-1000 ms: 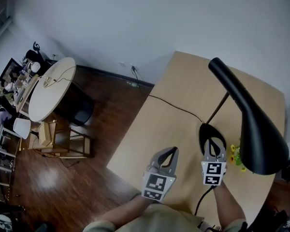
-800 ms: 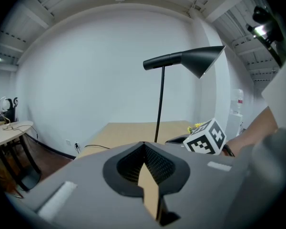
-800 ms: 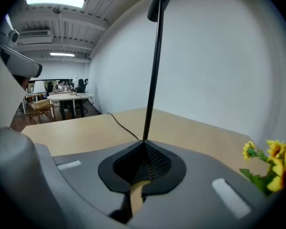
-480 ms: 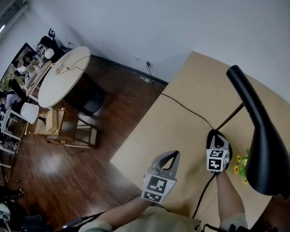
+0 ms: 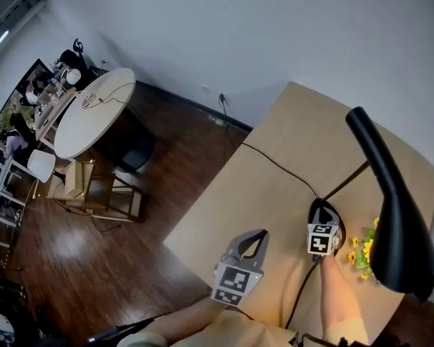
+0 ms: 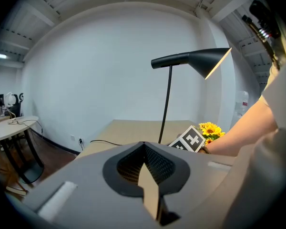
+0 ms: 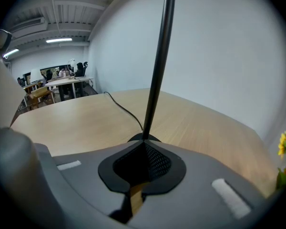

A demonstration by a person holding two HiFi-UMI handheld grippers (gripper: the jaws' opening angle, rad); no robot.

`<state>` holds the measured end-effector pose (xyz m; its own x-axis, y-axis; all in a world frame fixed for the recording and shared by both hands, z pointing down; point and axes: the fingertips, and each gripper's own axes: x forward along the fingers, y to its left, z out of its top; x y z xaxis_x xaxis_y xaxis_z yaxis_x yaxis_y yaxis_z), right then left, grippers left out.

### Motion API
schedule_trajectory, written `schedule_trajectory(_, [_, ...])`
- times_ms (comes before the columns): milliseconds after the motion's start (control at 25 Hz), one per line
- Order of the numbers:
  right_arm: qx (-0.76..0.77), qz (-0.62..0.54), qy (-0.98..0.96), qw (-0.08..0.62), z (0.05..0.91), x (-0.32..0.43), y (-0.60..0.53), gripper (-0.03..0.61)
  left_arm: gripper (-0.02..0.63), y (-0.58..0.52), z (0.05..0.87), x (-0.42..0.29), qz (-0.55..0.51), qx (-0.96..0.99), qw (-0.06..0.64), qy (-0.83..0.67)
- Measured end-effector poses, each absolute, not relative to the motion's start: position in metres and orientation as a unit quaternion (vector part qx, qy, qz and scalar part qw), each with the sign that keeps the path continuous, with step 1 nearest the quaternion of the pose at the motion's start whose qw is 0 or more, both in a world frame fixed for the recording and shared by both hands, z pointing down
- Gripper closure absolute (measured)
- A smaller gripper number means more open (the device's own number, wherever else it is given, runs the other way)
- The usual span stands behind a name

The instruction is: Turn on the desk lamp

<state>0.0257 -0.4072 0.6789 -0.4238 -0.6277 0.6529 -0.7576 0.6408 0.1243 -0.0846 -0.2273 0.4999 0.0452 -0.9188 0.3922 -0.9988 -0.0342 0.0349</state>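
Jaws are pressed together and empty on both tools: left gripper (image 5: 254, 236) over the wooden desk (image 5: 260, 208) near its corner, right gripper (image 5: 322, 210) at the black base of the desk lamp (image 5: 390, 208). Only the right gripper view shows the stem (image 7: 157, 66) meeting that base (image 7: 142, 138), which is mostly hidden by the jaws; contact is unclear. Sunflowers (image 5: 363, 250) stand just beside. Beyond lie a dark wood floor (image 5: 166, 165) and a round table (image 5: 94, 118).

The left hand-held gripper (image 5: 254, 236) was held low, jaws pressed together. The right hand-held gripper (image 5: 323, 212), on an outstretched forearm (image 5: 334, 293), reached further forward, jaws likewise together.
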Motion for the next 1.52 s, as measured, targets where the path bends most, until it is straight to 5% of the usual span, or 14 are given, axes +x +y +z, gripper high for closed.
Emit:
schedule_trajectory(720, [0.505, 0.119, -0.834, 0.188, 0.574, 0.081, -0.349, 0.578, 0.614, -0.222, 0.484, -0.079, 0.096, 0.74, 0.144, -0.65])
schedule_trajectory(1520, [0.56, 0.085, -0.812, 0.139, 0.48, 0.076, -0.165, 0.578, 0.614, -0.142, 0.464, -0.079, 0.07, 0.826, 0.113, -0.548])
